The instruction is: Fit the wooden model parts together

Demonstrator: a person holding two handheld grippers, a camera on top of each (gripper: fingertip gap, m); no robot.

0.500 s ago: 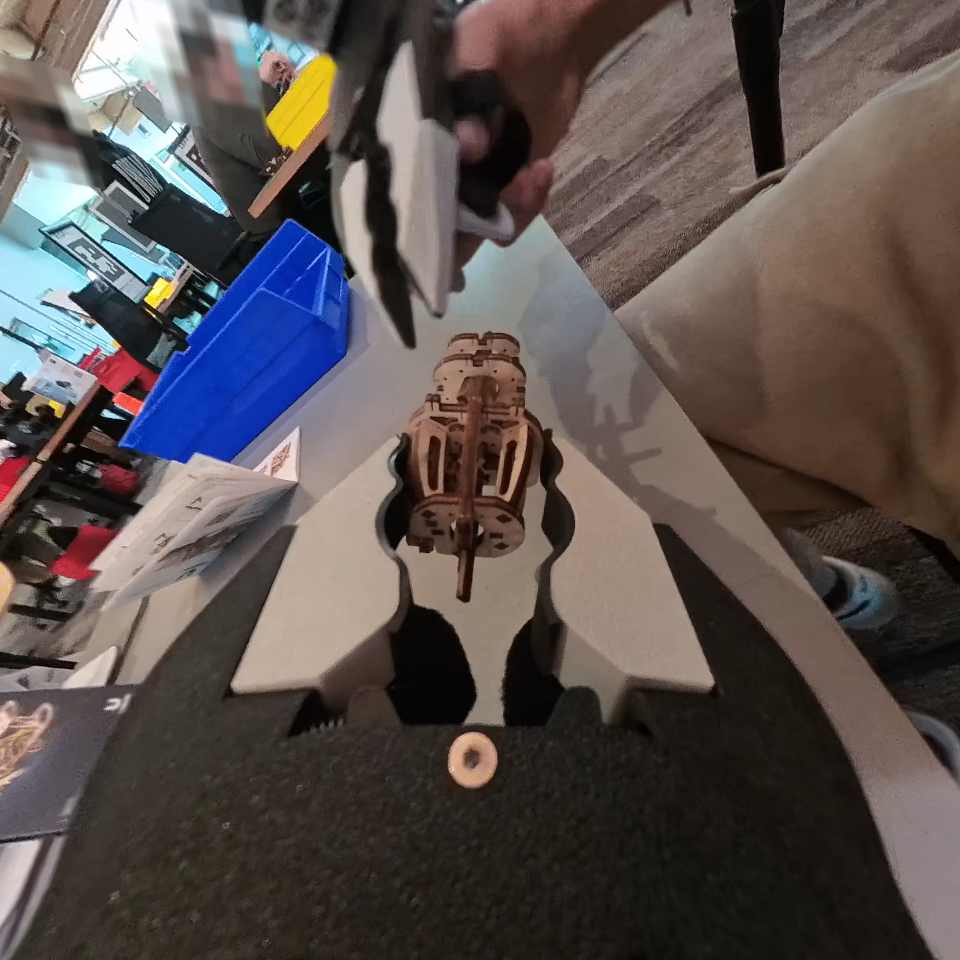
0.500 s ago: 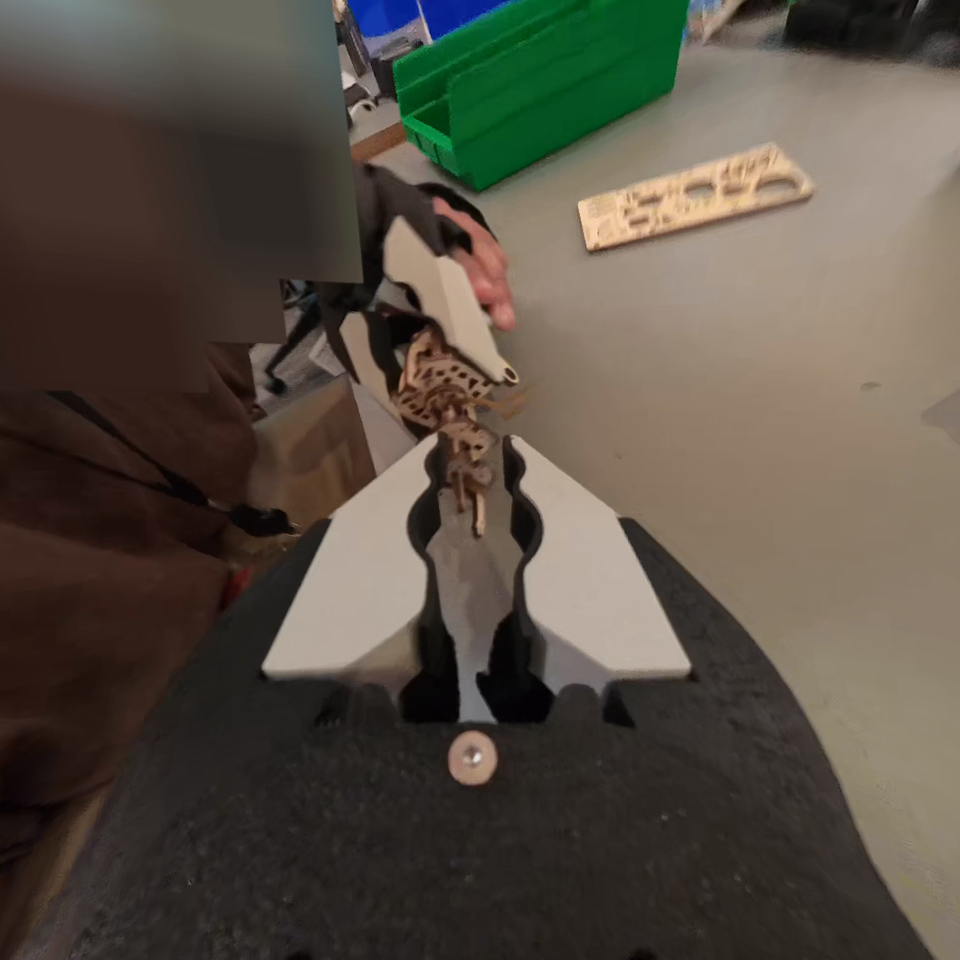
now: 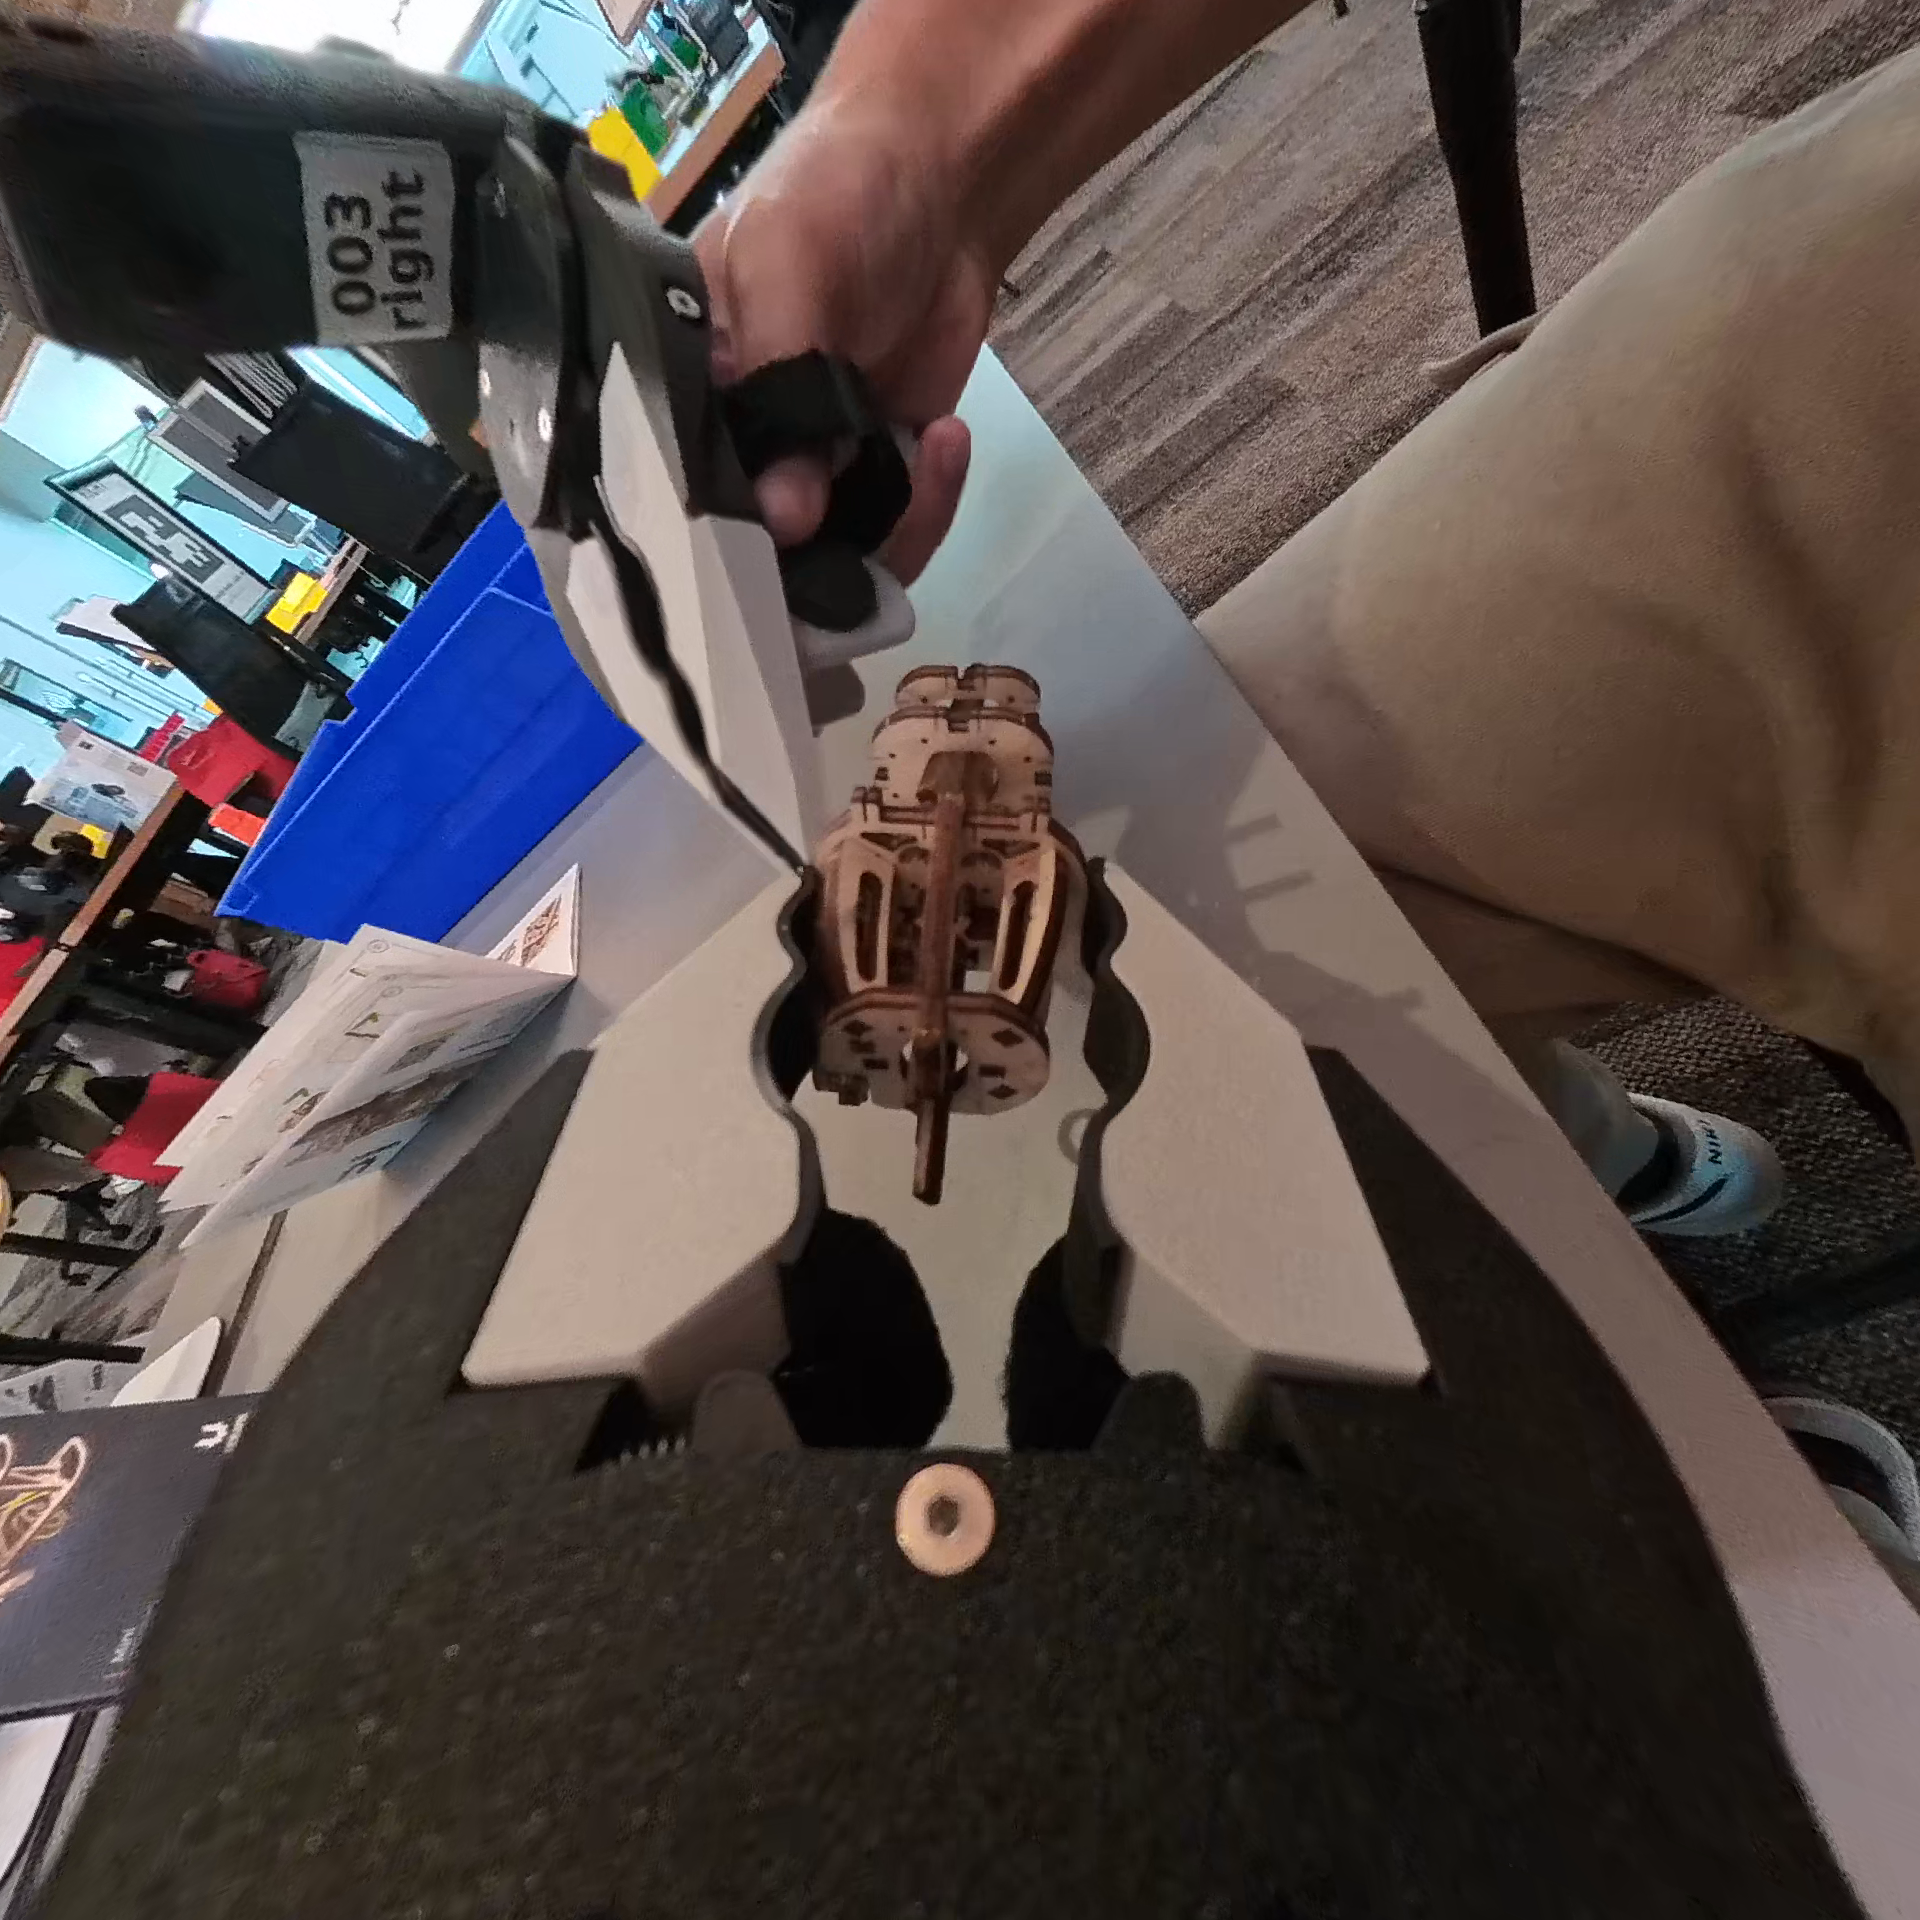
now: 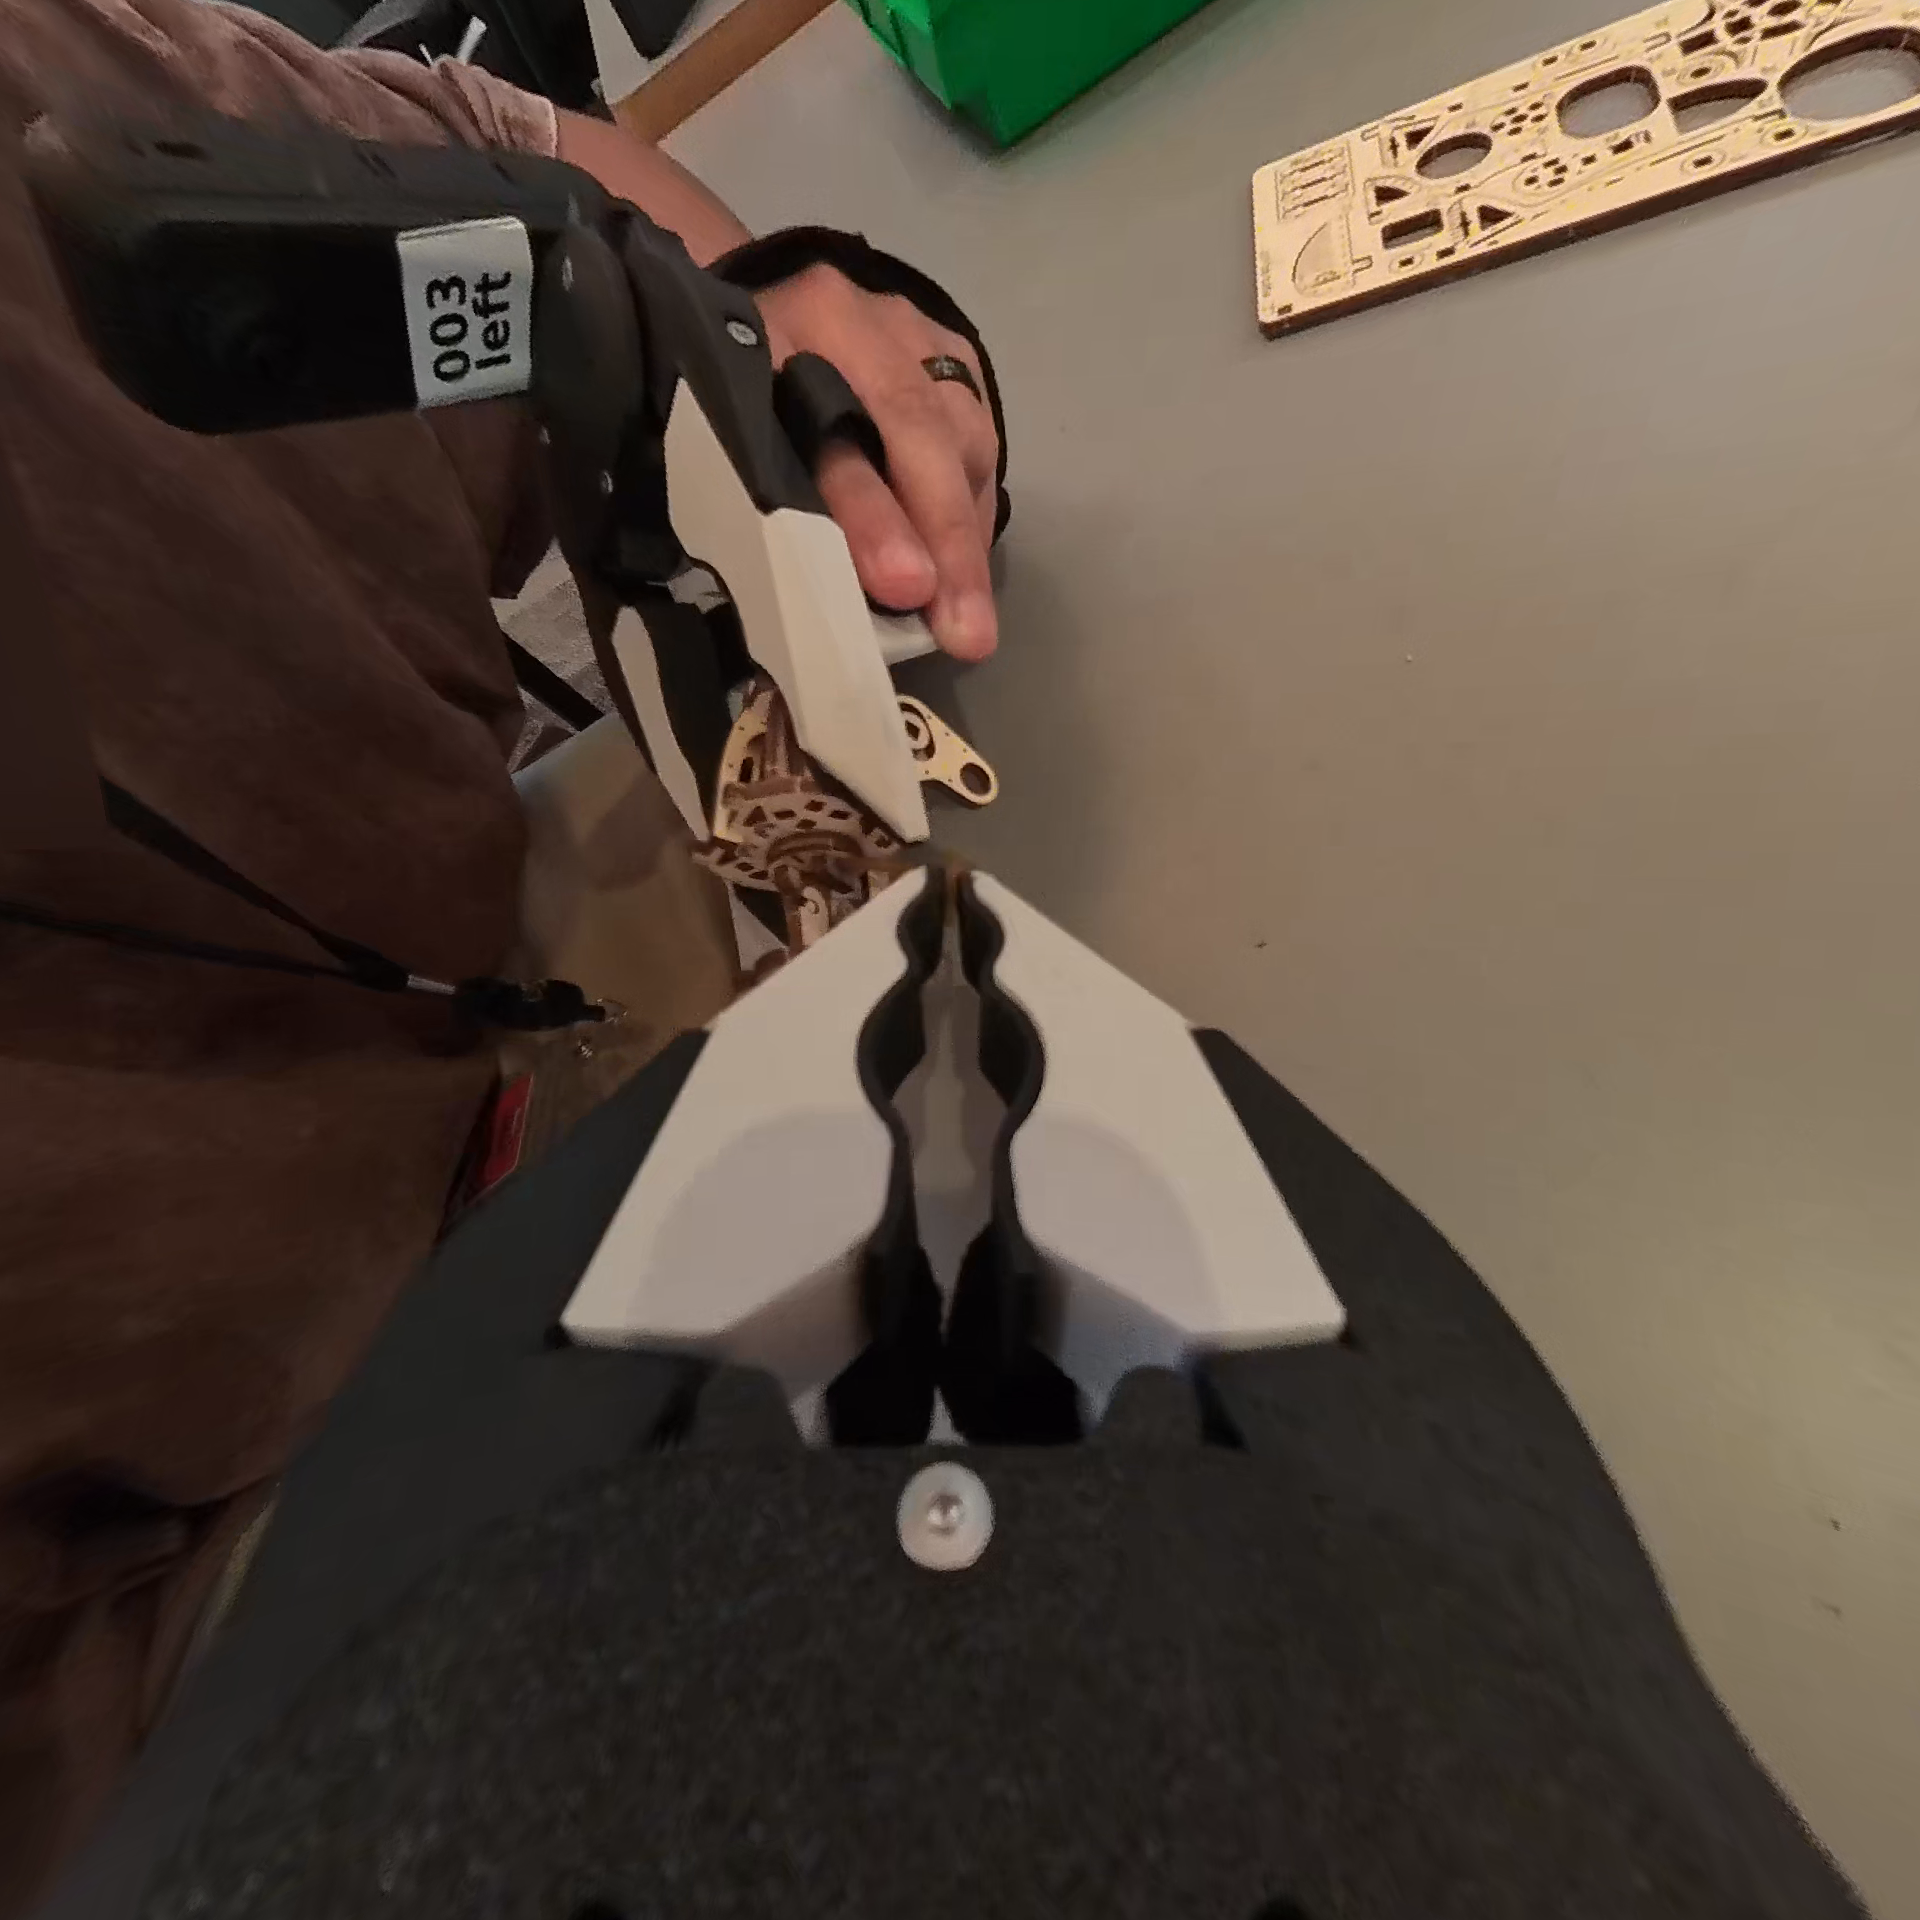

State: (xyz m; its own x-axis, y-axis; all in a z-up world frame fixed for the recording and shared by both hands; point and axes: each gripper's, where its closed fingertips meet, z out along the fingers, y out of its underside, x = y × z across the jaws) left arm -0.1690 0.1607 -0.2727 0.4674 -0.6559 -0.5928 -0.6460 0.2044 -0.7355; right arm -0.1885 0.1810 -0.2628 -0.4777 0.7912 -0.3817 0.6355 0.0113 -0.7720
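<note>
In your left wrist view, your left gripper (image 3: 951,997) is clamped on the wooden model assembly (image 3: 940,935), holding it above the grey table (image 3: 1049,520). Its dark wooden axle (image 3: 935,997) runs lengthwise between the fingers, pointing back toward the camera. Your right gripper (image 3: 769,821) slants in from the upper left, its tips meeting the assembly's left flank, so the fit comes from that side.

In your right wrist view, the right gripper's (image 4: 948,883) fingers are nearly together, pinching what looks like a thin wooden sliver; I can't tell which part. The assembly (image 4: 779,821) lies just ahead and left, held by the left gripper (image 4: 800,821), your left hand (image 4: 904,447) curled round its handle. The parts sheet (image 4: 1579,156) lies well apart.
</note>
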